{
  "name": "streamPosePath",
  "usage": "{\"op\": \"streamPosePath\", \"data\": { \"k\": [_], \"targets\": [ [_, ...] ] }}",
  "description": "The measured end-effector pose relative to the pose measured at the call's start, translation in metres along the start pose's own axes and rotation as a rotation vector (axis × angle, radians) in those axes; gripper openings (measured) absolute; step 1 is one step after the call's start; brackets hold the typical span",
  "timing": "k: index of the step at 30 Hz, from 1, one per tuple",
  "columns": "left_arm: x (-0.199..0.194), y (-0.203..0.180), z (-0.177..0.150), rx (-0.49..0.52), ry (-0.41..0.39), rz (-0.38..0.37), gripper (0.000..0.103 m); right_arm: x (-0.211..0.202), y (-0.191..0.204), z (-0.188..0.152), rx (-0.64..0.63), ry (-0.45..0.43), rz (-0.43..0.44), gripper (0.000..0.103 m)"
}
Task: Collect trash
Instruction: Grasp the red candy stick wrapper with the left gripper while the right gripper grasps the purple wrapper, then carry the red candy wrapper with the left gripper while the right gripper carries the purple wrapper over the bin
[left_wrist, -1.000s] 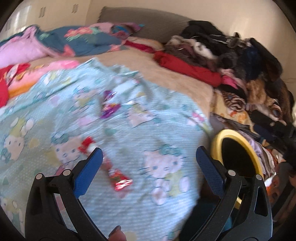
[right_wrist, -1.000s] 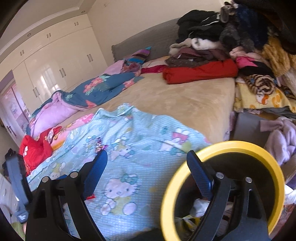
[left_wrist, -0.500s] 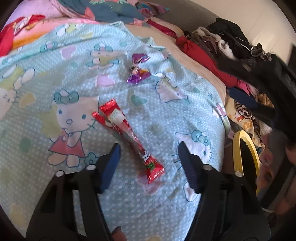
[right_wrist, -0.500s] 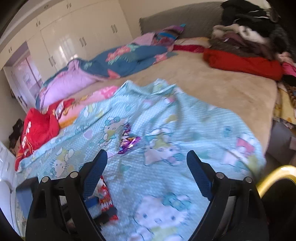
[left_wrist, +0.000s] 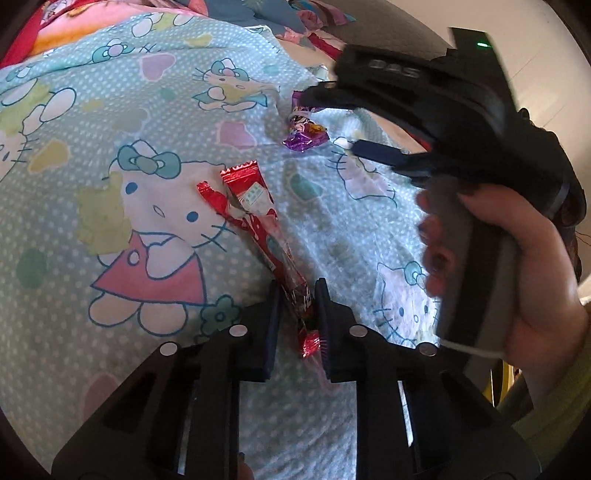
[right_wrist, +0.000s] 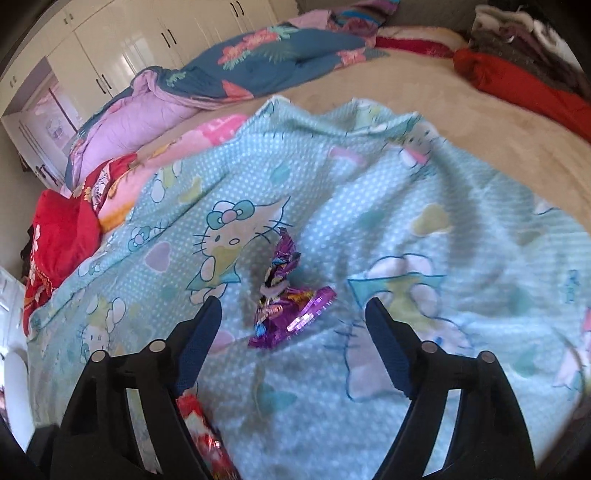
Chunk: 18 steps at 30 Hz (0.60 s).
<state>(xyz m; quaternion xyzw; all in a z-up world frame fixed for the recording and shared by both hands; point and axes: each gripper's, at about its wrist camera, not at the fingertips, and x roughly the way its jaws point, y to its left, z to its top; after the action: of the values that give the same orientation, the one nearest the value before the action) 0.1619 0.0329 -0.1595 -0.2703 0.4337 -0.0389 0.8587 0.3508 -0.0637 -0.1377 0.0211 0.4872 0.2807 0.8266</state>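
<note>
A long red snack wrapper (left_wrist: 255, 218) lies on the cartoon-cat blanket (left_wrist: 110, 122). My left gripper (left_wrist: 298, 295) has its near end between its pads. The jaws are closing and the pads touch the wrapper's sides. A crumpled purple wrapper (right_wrist: 284, 306) lies further up the blanket. My right gripper (right_wrist: 291, 308) hangs just over it, jaws wide and closing slightly, the purple wrapper between the fingertips but untouched. In the left wrist view the right gripper (left_wrist: 330, 122), held by a hand (left_wrist: 532, 280), reaches toward the purple wrapper (left_wrist: 304, 134). The red wrapper (right_wrist: 199, 417) shows under the right gripper's left finger.
A yellow-rimmed bin (left_wrist: 506, 376) shows at the bed's edge on the right. Folded quilts (right_wrist: 155, 99) and a red garment (right_wrist: 59, 236) lie along the left of the bed. A red cloth (right_wrist: 517, 81) and a clothes pile sit at the far right. White wardrobes (right_wrist: 122, 48) stand behind.
My left gripper has come down onto the red wrapper and its jaws have narrowed around it. My right gripper has swung away from the yellow bin and down over the purple wrapper.
</note>
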Motion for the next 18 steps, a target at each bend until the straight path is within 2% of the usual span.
{"op": "streamPosePath", "data": {
  "k": [3,5,7,11,18],
  "targets": [
    [0.000,0.000,0.000,0.004,-0.002,-0.001,0.012,0.017,0.004,0.003,0.007,0.020,0.004,0.068],
    [-0.001,-0.002,-0.001,0.008,-0.003,0.001,0.012,0.023,0.003,0.001,0.005,0.036,-0.003,0.051],
    [-0.003,-0.004,-0.001,0.009,-0.005,0.000,0.011,0.020,-0.001,-0.002,0.010,0.015,-0.015,0.041],
    [-0.008,-0.010,-0.001,0.032,-0.019,-0.005,0.010,-0.003,-0.016,-0.009,0.062,-0.040,0.009,0.038],
    [-0.022,-0.028,-0.002,0.077,-0.046,-0.028,0.010,-0.077,-0.055,-0.035,0.144,-0.163,0.037,0.038]
  ]
}}
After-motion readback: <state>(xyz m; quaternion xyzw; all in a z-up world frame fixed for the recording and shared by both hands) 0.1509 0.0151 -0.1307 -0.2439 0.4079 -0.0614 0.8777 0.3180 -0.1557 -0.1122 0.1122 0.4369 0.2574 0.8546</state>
